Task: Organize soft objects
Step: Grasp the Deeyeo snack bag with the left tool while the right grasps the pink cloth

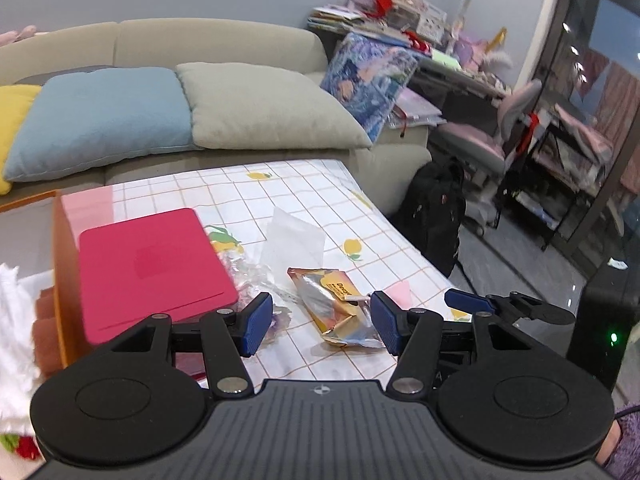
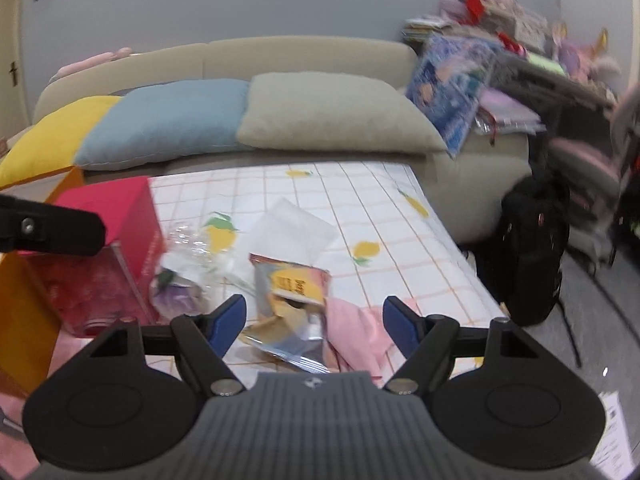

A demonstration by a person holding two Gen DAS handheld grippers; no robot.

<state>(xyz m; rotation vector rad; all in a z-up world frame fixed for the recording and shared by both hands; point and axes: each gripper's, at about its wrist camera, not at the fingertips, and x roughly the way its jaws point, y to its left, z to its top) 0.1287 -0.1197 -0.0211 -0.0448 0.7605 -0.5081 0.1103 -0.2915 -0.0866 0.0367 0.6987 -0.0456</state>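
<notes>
While both grippers hang over the near edge of the table [image 1: 304,184], each has its blue pads spread apart with nothing between them. From the left wrist view, the left gripper [image 1: 322,326] frames a crumpled foil snack wrapper [image 1: 332,304] lying on the lemon-print tablecloth, and the right gripper's blue tip [image 1: 466,300] shows just to the right, beside the table's right edge. A red box [image 1: 152,272] sits to the left of the wrapper, with clear crinkled plastic [image 1: 250,276] touching its right side. An orange box wall [image 1: 60,280] stands at the red box's left, and white fluffy fabric [image 1: 12,320] lies at the far left border of that view. A flat translucent bag [image 1: 292,236] rests just beyond the wrapper.

From the right wrist view, the right gripper [image 2: 314,326] hovers above a soft pink cloth [image 2: 356,332] lying crumpled at the table's near right, touching the wrapper's right side. Beyond the litter, the far half of the tablecloth is bare up to the sofa [image 2: 304,60], where yellow [image 2: 52,136], blue [image 2: 168,120] and beige [image 2: 328,112] cushions lie side by side. Off the table's right edge, a black backpack [image 2: 528,248] stands on the floor near the sofa's end.
</notes>
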